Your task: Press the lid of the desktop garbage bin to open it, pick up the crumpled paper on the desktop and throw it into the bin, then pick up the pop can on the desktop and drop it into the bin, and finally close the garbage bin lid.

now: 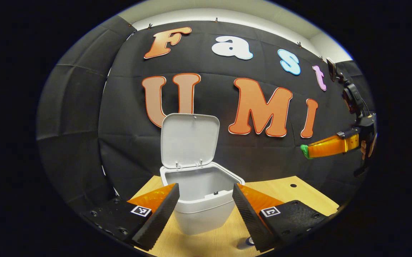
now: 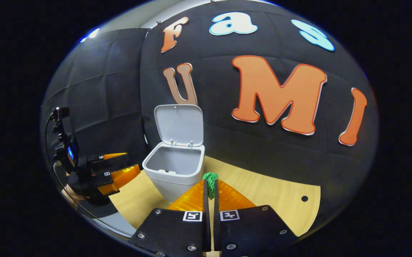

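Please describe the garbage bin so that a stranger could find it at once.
On the wooden table, close to the black cloth wall, stands a small garbage bin. Its hinged lid stands upright, so the pale interior is visible. Nothing else there is a pale, box-shaped container.

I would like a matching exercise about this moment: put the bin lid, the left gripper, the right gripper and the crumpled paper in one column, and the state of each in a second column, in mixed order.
Things:
1. bin lid
2. left gripper
3. right gripper
4. crumpled paper

States:
A. pinched between two fingers
B. fingers apart, holding nothing
C. raised upright
D. fingers closed on a green wad

Pairs: 1-C, 2-B, 3-D, 4-A
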The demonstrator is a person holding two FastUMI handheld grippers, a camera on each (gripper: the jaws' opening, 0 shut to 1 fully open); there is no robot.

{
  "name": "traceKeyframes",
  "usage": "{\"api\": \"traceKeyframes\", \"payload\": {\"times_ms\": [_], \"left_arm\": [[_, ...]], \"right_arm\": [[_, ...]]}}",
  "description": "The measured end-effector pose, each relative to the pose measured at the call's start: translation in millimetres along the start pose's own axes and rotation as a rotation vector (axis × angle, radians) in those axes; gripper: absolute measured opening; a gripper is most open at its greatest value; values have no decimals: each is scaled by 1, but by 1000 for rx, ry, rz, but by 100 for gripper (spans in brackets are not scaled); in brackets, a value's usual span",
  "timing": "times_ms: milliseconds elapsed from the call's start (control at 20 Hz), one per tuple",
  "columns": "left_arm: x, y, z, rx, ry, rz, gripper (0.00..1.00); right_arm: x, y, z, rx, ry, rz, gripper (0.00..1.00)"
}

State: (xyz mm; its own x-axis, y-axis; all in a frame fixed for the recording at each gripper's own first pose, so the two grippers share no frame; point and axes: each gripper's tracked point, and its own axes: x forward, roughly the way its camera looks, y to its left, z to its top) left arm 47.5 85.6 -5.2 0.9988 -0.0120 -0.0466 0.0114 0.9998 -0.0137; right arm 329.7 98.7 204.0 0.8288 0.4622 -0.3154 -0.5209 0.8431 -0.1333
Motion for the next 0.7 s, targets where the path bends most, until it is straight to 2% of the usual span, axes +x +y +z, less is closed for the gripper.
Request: {"api": "traceKeyframes", "payload": {"times_ms": [400,700], "left_arm": [[-12,33,-5,17,9,34,95],[-19,63,-6,12,14,69,95]], "right_arm": [[78,54,37,-38,-31,113,3],[154,89,24,-55,34,140,3]]}}
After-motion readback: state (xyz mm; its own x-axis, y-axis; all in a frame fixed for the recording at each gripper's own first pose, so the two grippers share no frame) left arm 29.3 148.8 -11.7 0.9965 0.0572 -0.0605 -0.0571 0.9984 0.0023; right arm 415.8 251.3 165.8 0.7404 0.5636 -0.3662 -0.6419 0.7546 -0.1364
